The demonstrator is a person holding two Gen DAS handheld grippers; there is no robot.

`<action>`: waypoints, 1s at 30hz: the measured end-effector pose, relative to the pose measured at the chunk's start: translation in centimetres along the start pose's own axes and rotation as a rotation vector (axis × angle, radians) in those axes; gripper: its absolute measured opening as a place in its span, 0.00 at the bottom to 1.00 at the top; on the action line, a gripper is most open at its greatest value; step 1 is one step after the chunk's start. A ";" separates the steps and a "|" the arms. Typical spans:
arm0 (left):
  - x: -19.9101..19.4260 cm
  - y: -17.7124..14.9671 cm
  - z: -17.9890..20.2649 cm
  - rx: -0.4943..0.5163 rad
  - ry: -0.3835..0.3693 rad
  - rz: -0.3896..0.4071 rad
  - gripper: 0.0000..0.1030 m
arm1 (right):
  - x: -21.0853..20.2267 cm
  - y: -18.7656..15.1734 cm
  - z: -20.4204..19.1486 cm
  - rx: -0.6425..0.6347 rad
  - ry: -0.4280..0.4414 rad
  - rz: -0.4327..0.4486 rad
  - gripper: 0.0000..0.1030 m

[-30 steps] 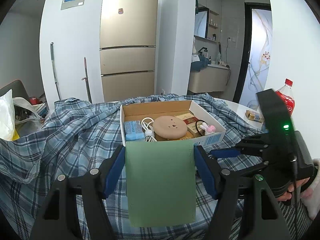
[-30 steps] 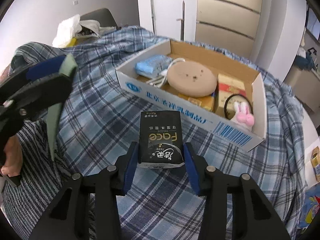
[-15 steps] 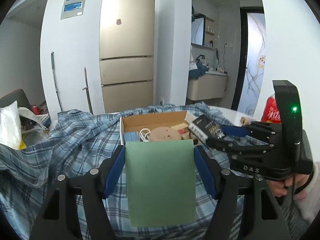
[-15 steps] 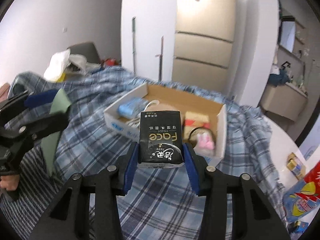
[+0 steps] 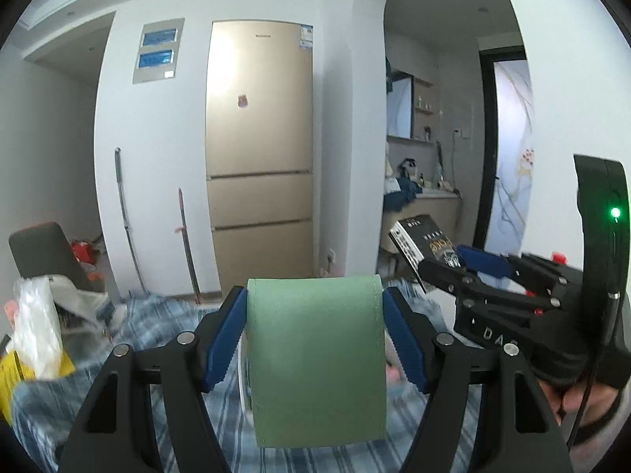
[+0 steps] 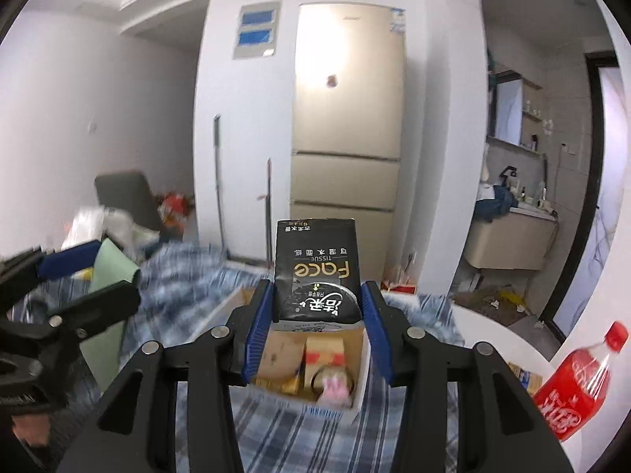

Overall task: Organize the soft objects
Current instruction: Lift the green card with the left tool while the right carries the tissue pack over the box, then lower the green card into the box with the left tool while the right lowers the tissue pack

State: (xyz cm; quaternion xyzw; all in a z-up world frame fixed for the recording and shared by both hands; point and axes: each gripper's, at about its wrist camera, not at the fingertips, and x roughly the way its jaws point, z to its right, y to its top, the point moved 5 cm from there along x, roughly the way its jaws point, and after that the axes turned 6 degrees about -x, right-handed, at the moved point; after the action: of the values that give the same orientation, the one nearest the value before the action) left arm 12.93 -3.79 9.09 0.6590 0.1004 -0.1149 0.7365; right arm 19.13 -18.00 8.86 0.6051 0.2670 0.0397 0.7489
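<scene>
My left gripper (image 5: 314, 339) is shut on a flat green pouch (image 5: 317, 358), held upright high above the plaid cloth (image 5: 130, 339). My right gripper (image 6: 317, 319) is shut on a black "Face" tissue pack (image 6: 316, 270), raised above the open cardboard box (image 6: 355, 374). The box holds a tan round pad, small cartons and a pink plush item (image 6: 335, 388). The right gripper with the black pack (image 5: 424, 242) shows at the right of the left wrist view. The left gripper with the green pouch (image 6: 110, 276) shows at the left of the right wrist view.
A red cola bottle (image 6: 579, 390) stands on the white table at the right. A beige fridge (image 5: 258, 157) is behind the table. A plastic bag (image 5: 35, 323) and a dark chair (image 6: 126, 197) are on the left. The plaid cloth (image 6: 295, 441) covers the table.
Both grippers have risen and tilted upward with their items. The box has dropped low in the right wrist view and is hidden behind the green pouch in the left wrist view.
</scene>
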 end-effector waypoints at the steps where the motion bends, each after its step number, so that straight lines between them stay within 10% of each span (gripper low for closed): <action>1: 0.6 0.7 0.2 0.005 0.010 -0.003 0.69 | 0.3 0.4 0.4 0.016 -0.006 0.003 0.43; 13: 9.0 3.9 -0.9 -0.051 0.143 -0.132 0.69 | 5.3 -0.3 3.9 0.137 -0.130 -0.029 0.43; 30: 21.1 -8.6 -8.5 -0.158 0.219 -0.583 0.69 | 12.0 -8.2 3.7 0.130 -0.108 -0.234 0.43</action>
State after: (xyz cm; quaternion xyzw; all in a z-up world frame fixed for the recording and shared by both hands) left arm 30.45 2.99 -6.35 0.5518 0.3723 -0.2413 0.7062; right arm 28.88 -18.82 -2.54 0.6181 0.2971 -0.0982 0.7211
